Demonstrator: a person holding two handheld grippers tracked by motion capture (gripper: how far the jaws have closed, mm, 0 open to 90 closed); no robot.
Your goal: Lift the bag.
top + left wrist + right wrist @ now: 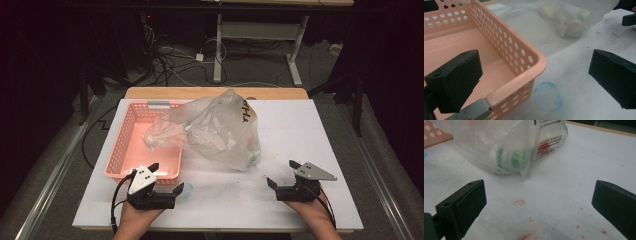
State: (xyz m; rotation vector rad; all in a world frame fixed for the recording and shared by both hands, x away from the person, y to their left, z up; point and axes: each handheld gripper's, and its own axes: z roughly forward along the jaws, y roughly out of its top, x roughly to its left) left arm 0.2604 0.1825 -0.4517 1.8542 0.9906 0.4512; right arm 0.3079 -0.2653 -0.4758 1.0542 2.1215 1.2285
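Observation:
A pink perforated basket point(117, 145) stands on the left half of the white table. A clear plastic bag point(220, 132) with packaged items inside leans from the basket's right rim out onto the table. My left gripper point(167, 177) rests at the basket's near right corner, open; in the left gripper view the basket corner point(506, 50) lies between the wide jaws of the left gripper point(535, 77) without touching them. My right gripper point(281, 173) sits open near the front right with nothing in it. In the right gripper view this gripper point(539, 205) faces the bag point(509, 147), well short of it.
The white table sheet point(300, 130) carries red flecks point(524, 236) before the right gripper and a faint blue ring point(547, 96) by the basket. A wooden table edge point(170, 92) runs along the back. Beyond it are desk legs point(218, 50) and floor cables point(165, 60).

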